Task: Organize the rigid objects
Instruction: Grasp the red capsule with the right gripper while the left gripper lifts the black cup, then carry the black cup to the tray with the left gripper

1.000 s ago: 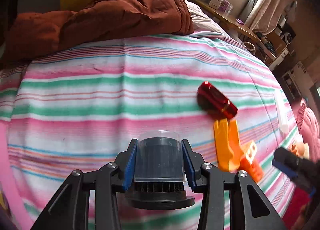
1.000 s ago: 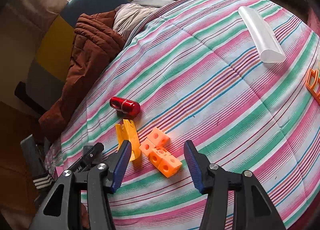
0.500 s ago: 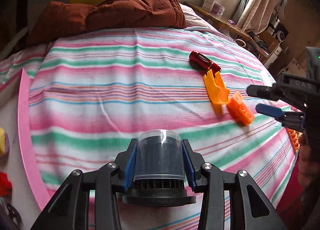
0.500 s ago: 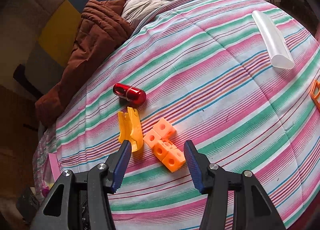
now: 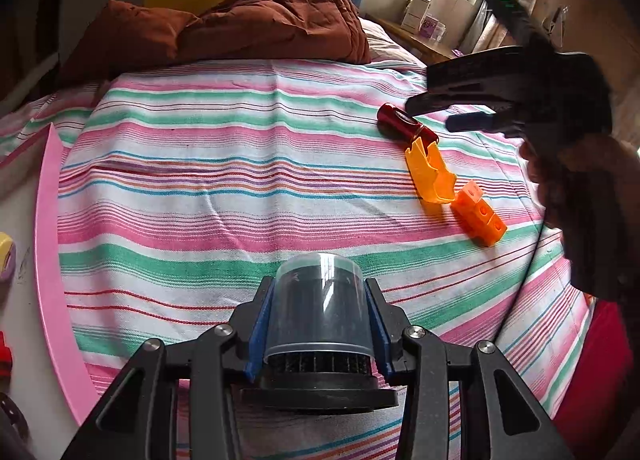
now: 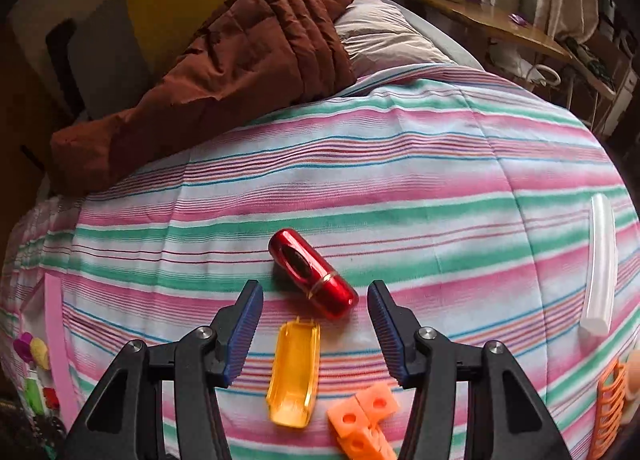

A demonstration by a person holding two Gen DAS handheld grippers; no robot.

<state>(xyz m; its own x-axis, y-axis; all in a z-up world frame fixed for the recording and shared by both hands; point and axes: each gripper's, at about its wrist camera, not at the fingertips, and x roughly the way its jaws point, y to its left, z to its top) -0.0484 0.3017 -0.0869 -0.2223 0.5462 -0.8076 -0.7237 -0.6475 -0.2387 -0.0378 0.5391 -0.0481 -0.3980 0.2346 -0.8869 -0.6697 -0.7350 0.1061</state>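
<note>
My left gripper (image 5: 318,320) is shut on a dark cylinder under a clear cap (image 5: 318,300), held over the near edge of the striped bed. My right gripper (image 6: 315,308) is open, jaws either side of a shiny red capsule (image 6: 314,274) lying on the sheet. It also shows in the left wrist view (image 5: 460,116), hovering over the capsule (image 5: 404,126). Just nearer lie a yellow-orange scoop-shaped piece (image 6: 294,374) and joined orange cubes (image 6: 364,424), both also in the left wrist view (image 5: 430,174) (image 5: 478,218).
A brown quilt (image 6: 240,56) is heaped at the head of the bed. A white tube (image 6: 600,264) and an orange ribbed piece (image 6: 610,404) lie at the right. A pink tray rim (image 5: 48,260) with small toys borders the bed's left edge. A wooden desk (image 6: 500,24) stands behind.
My right gripper has moved forward from the orange cubes to straddle the red capsule. My left gripper has drawn back toward the bed's near edge, still holding the capped cylinder.
</note>
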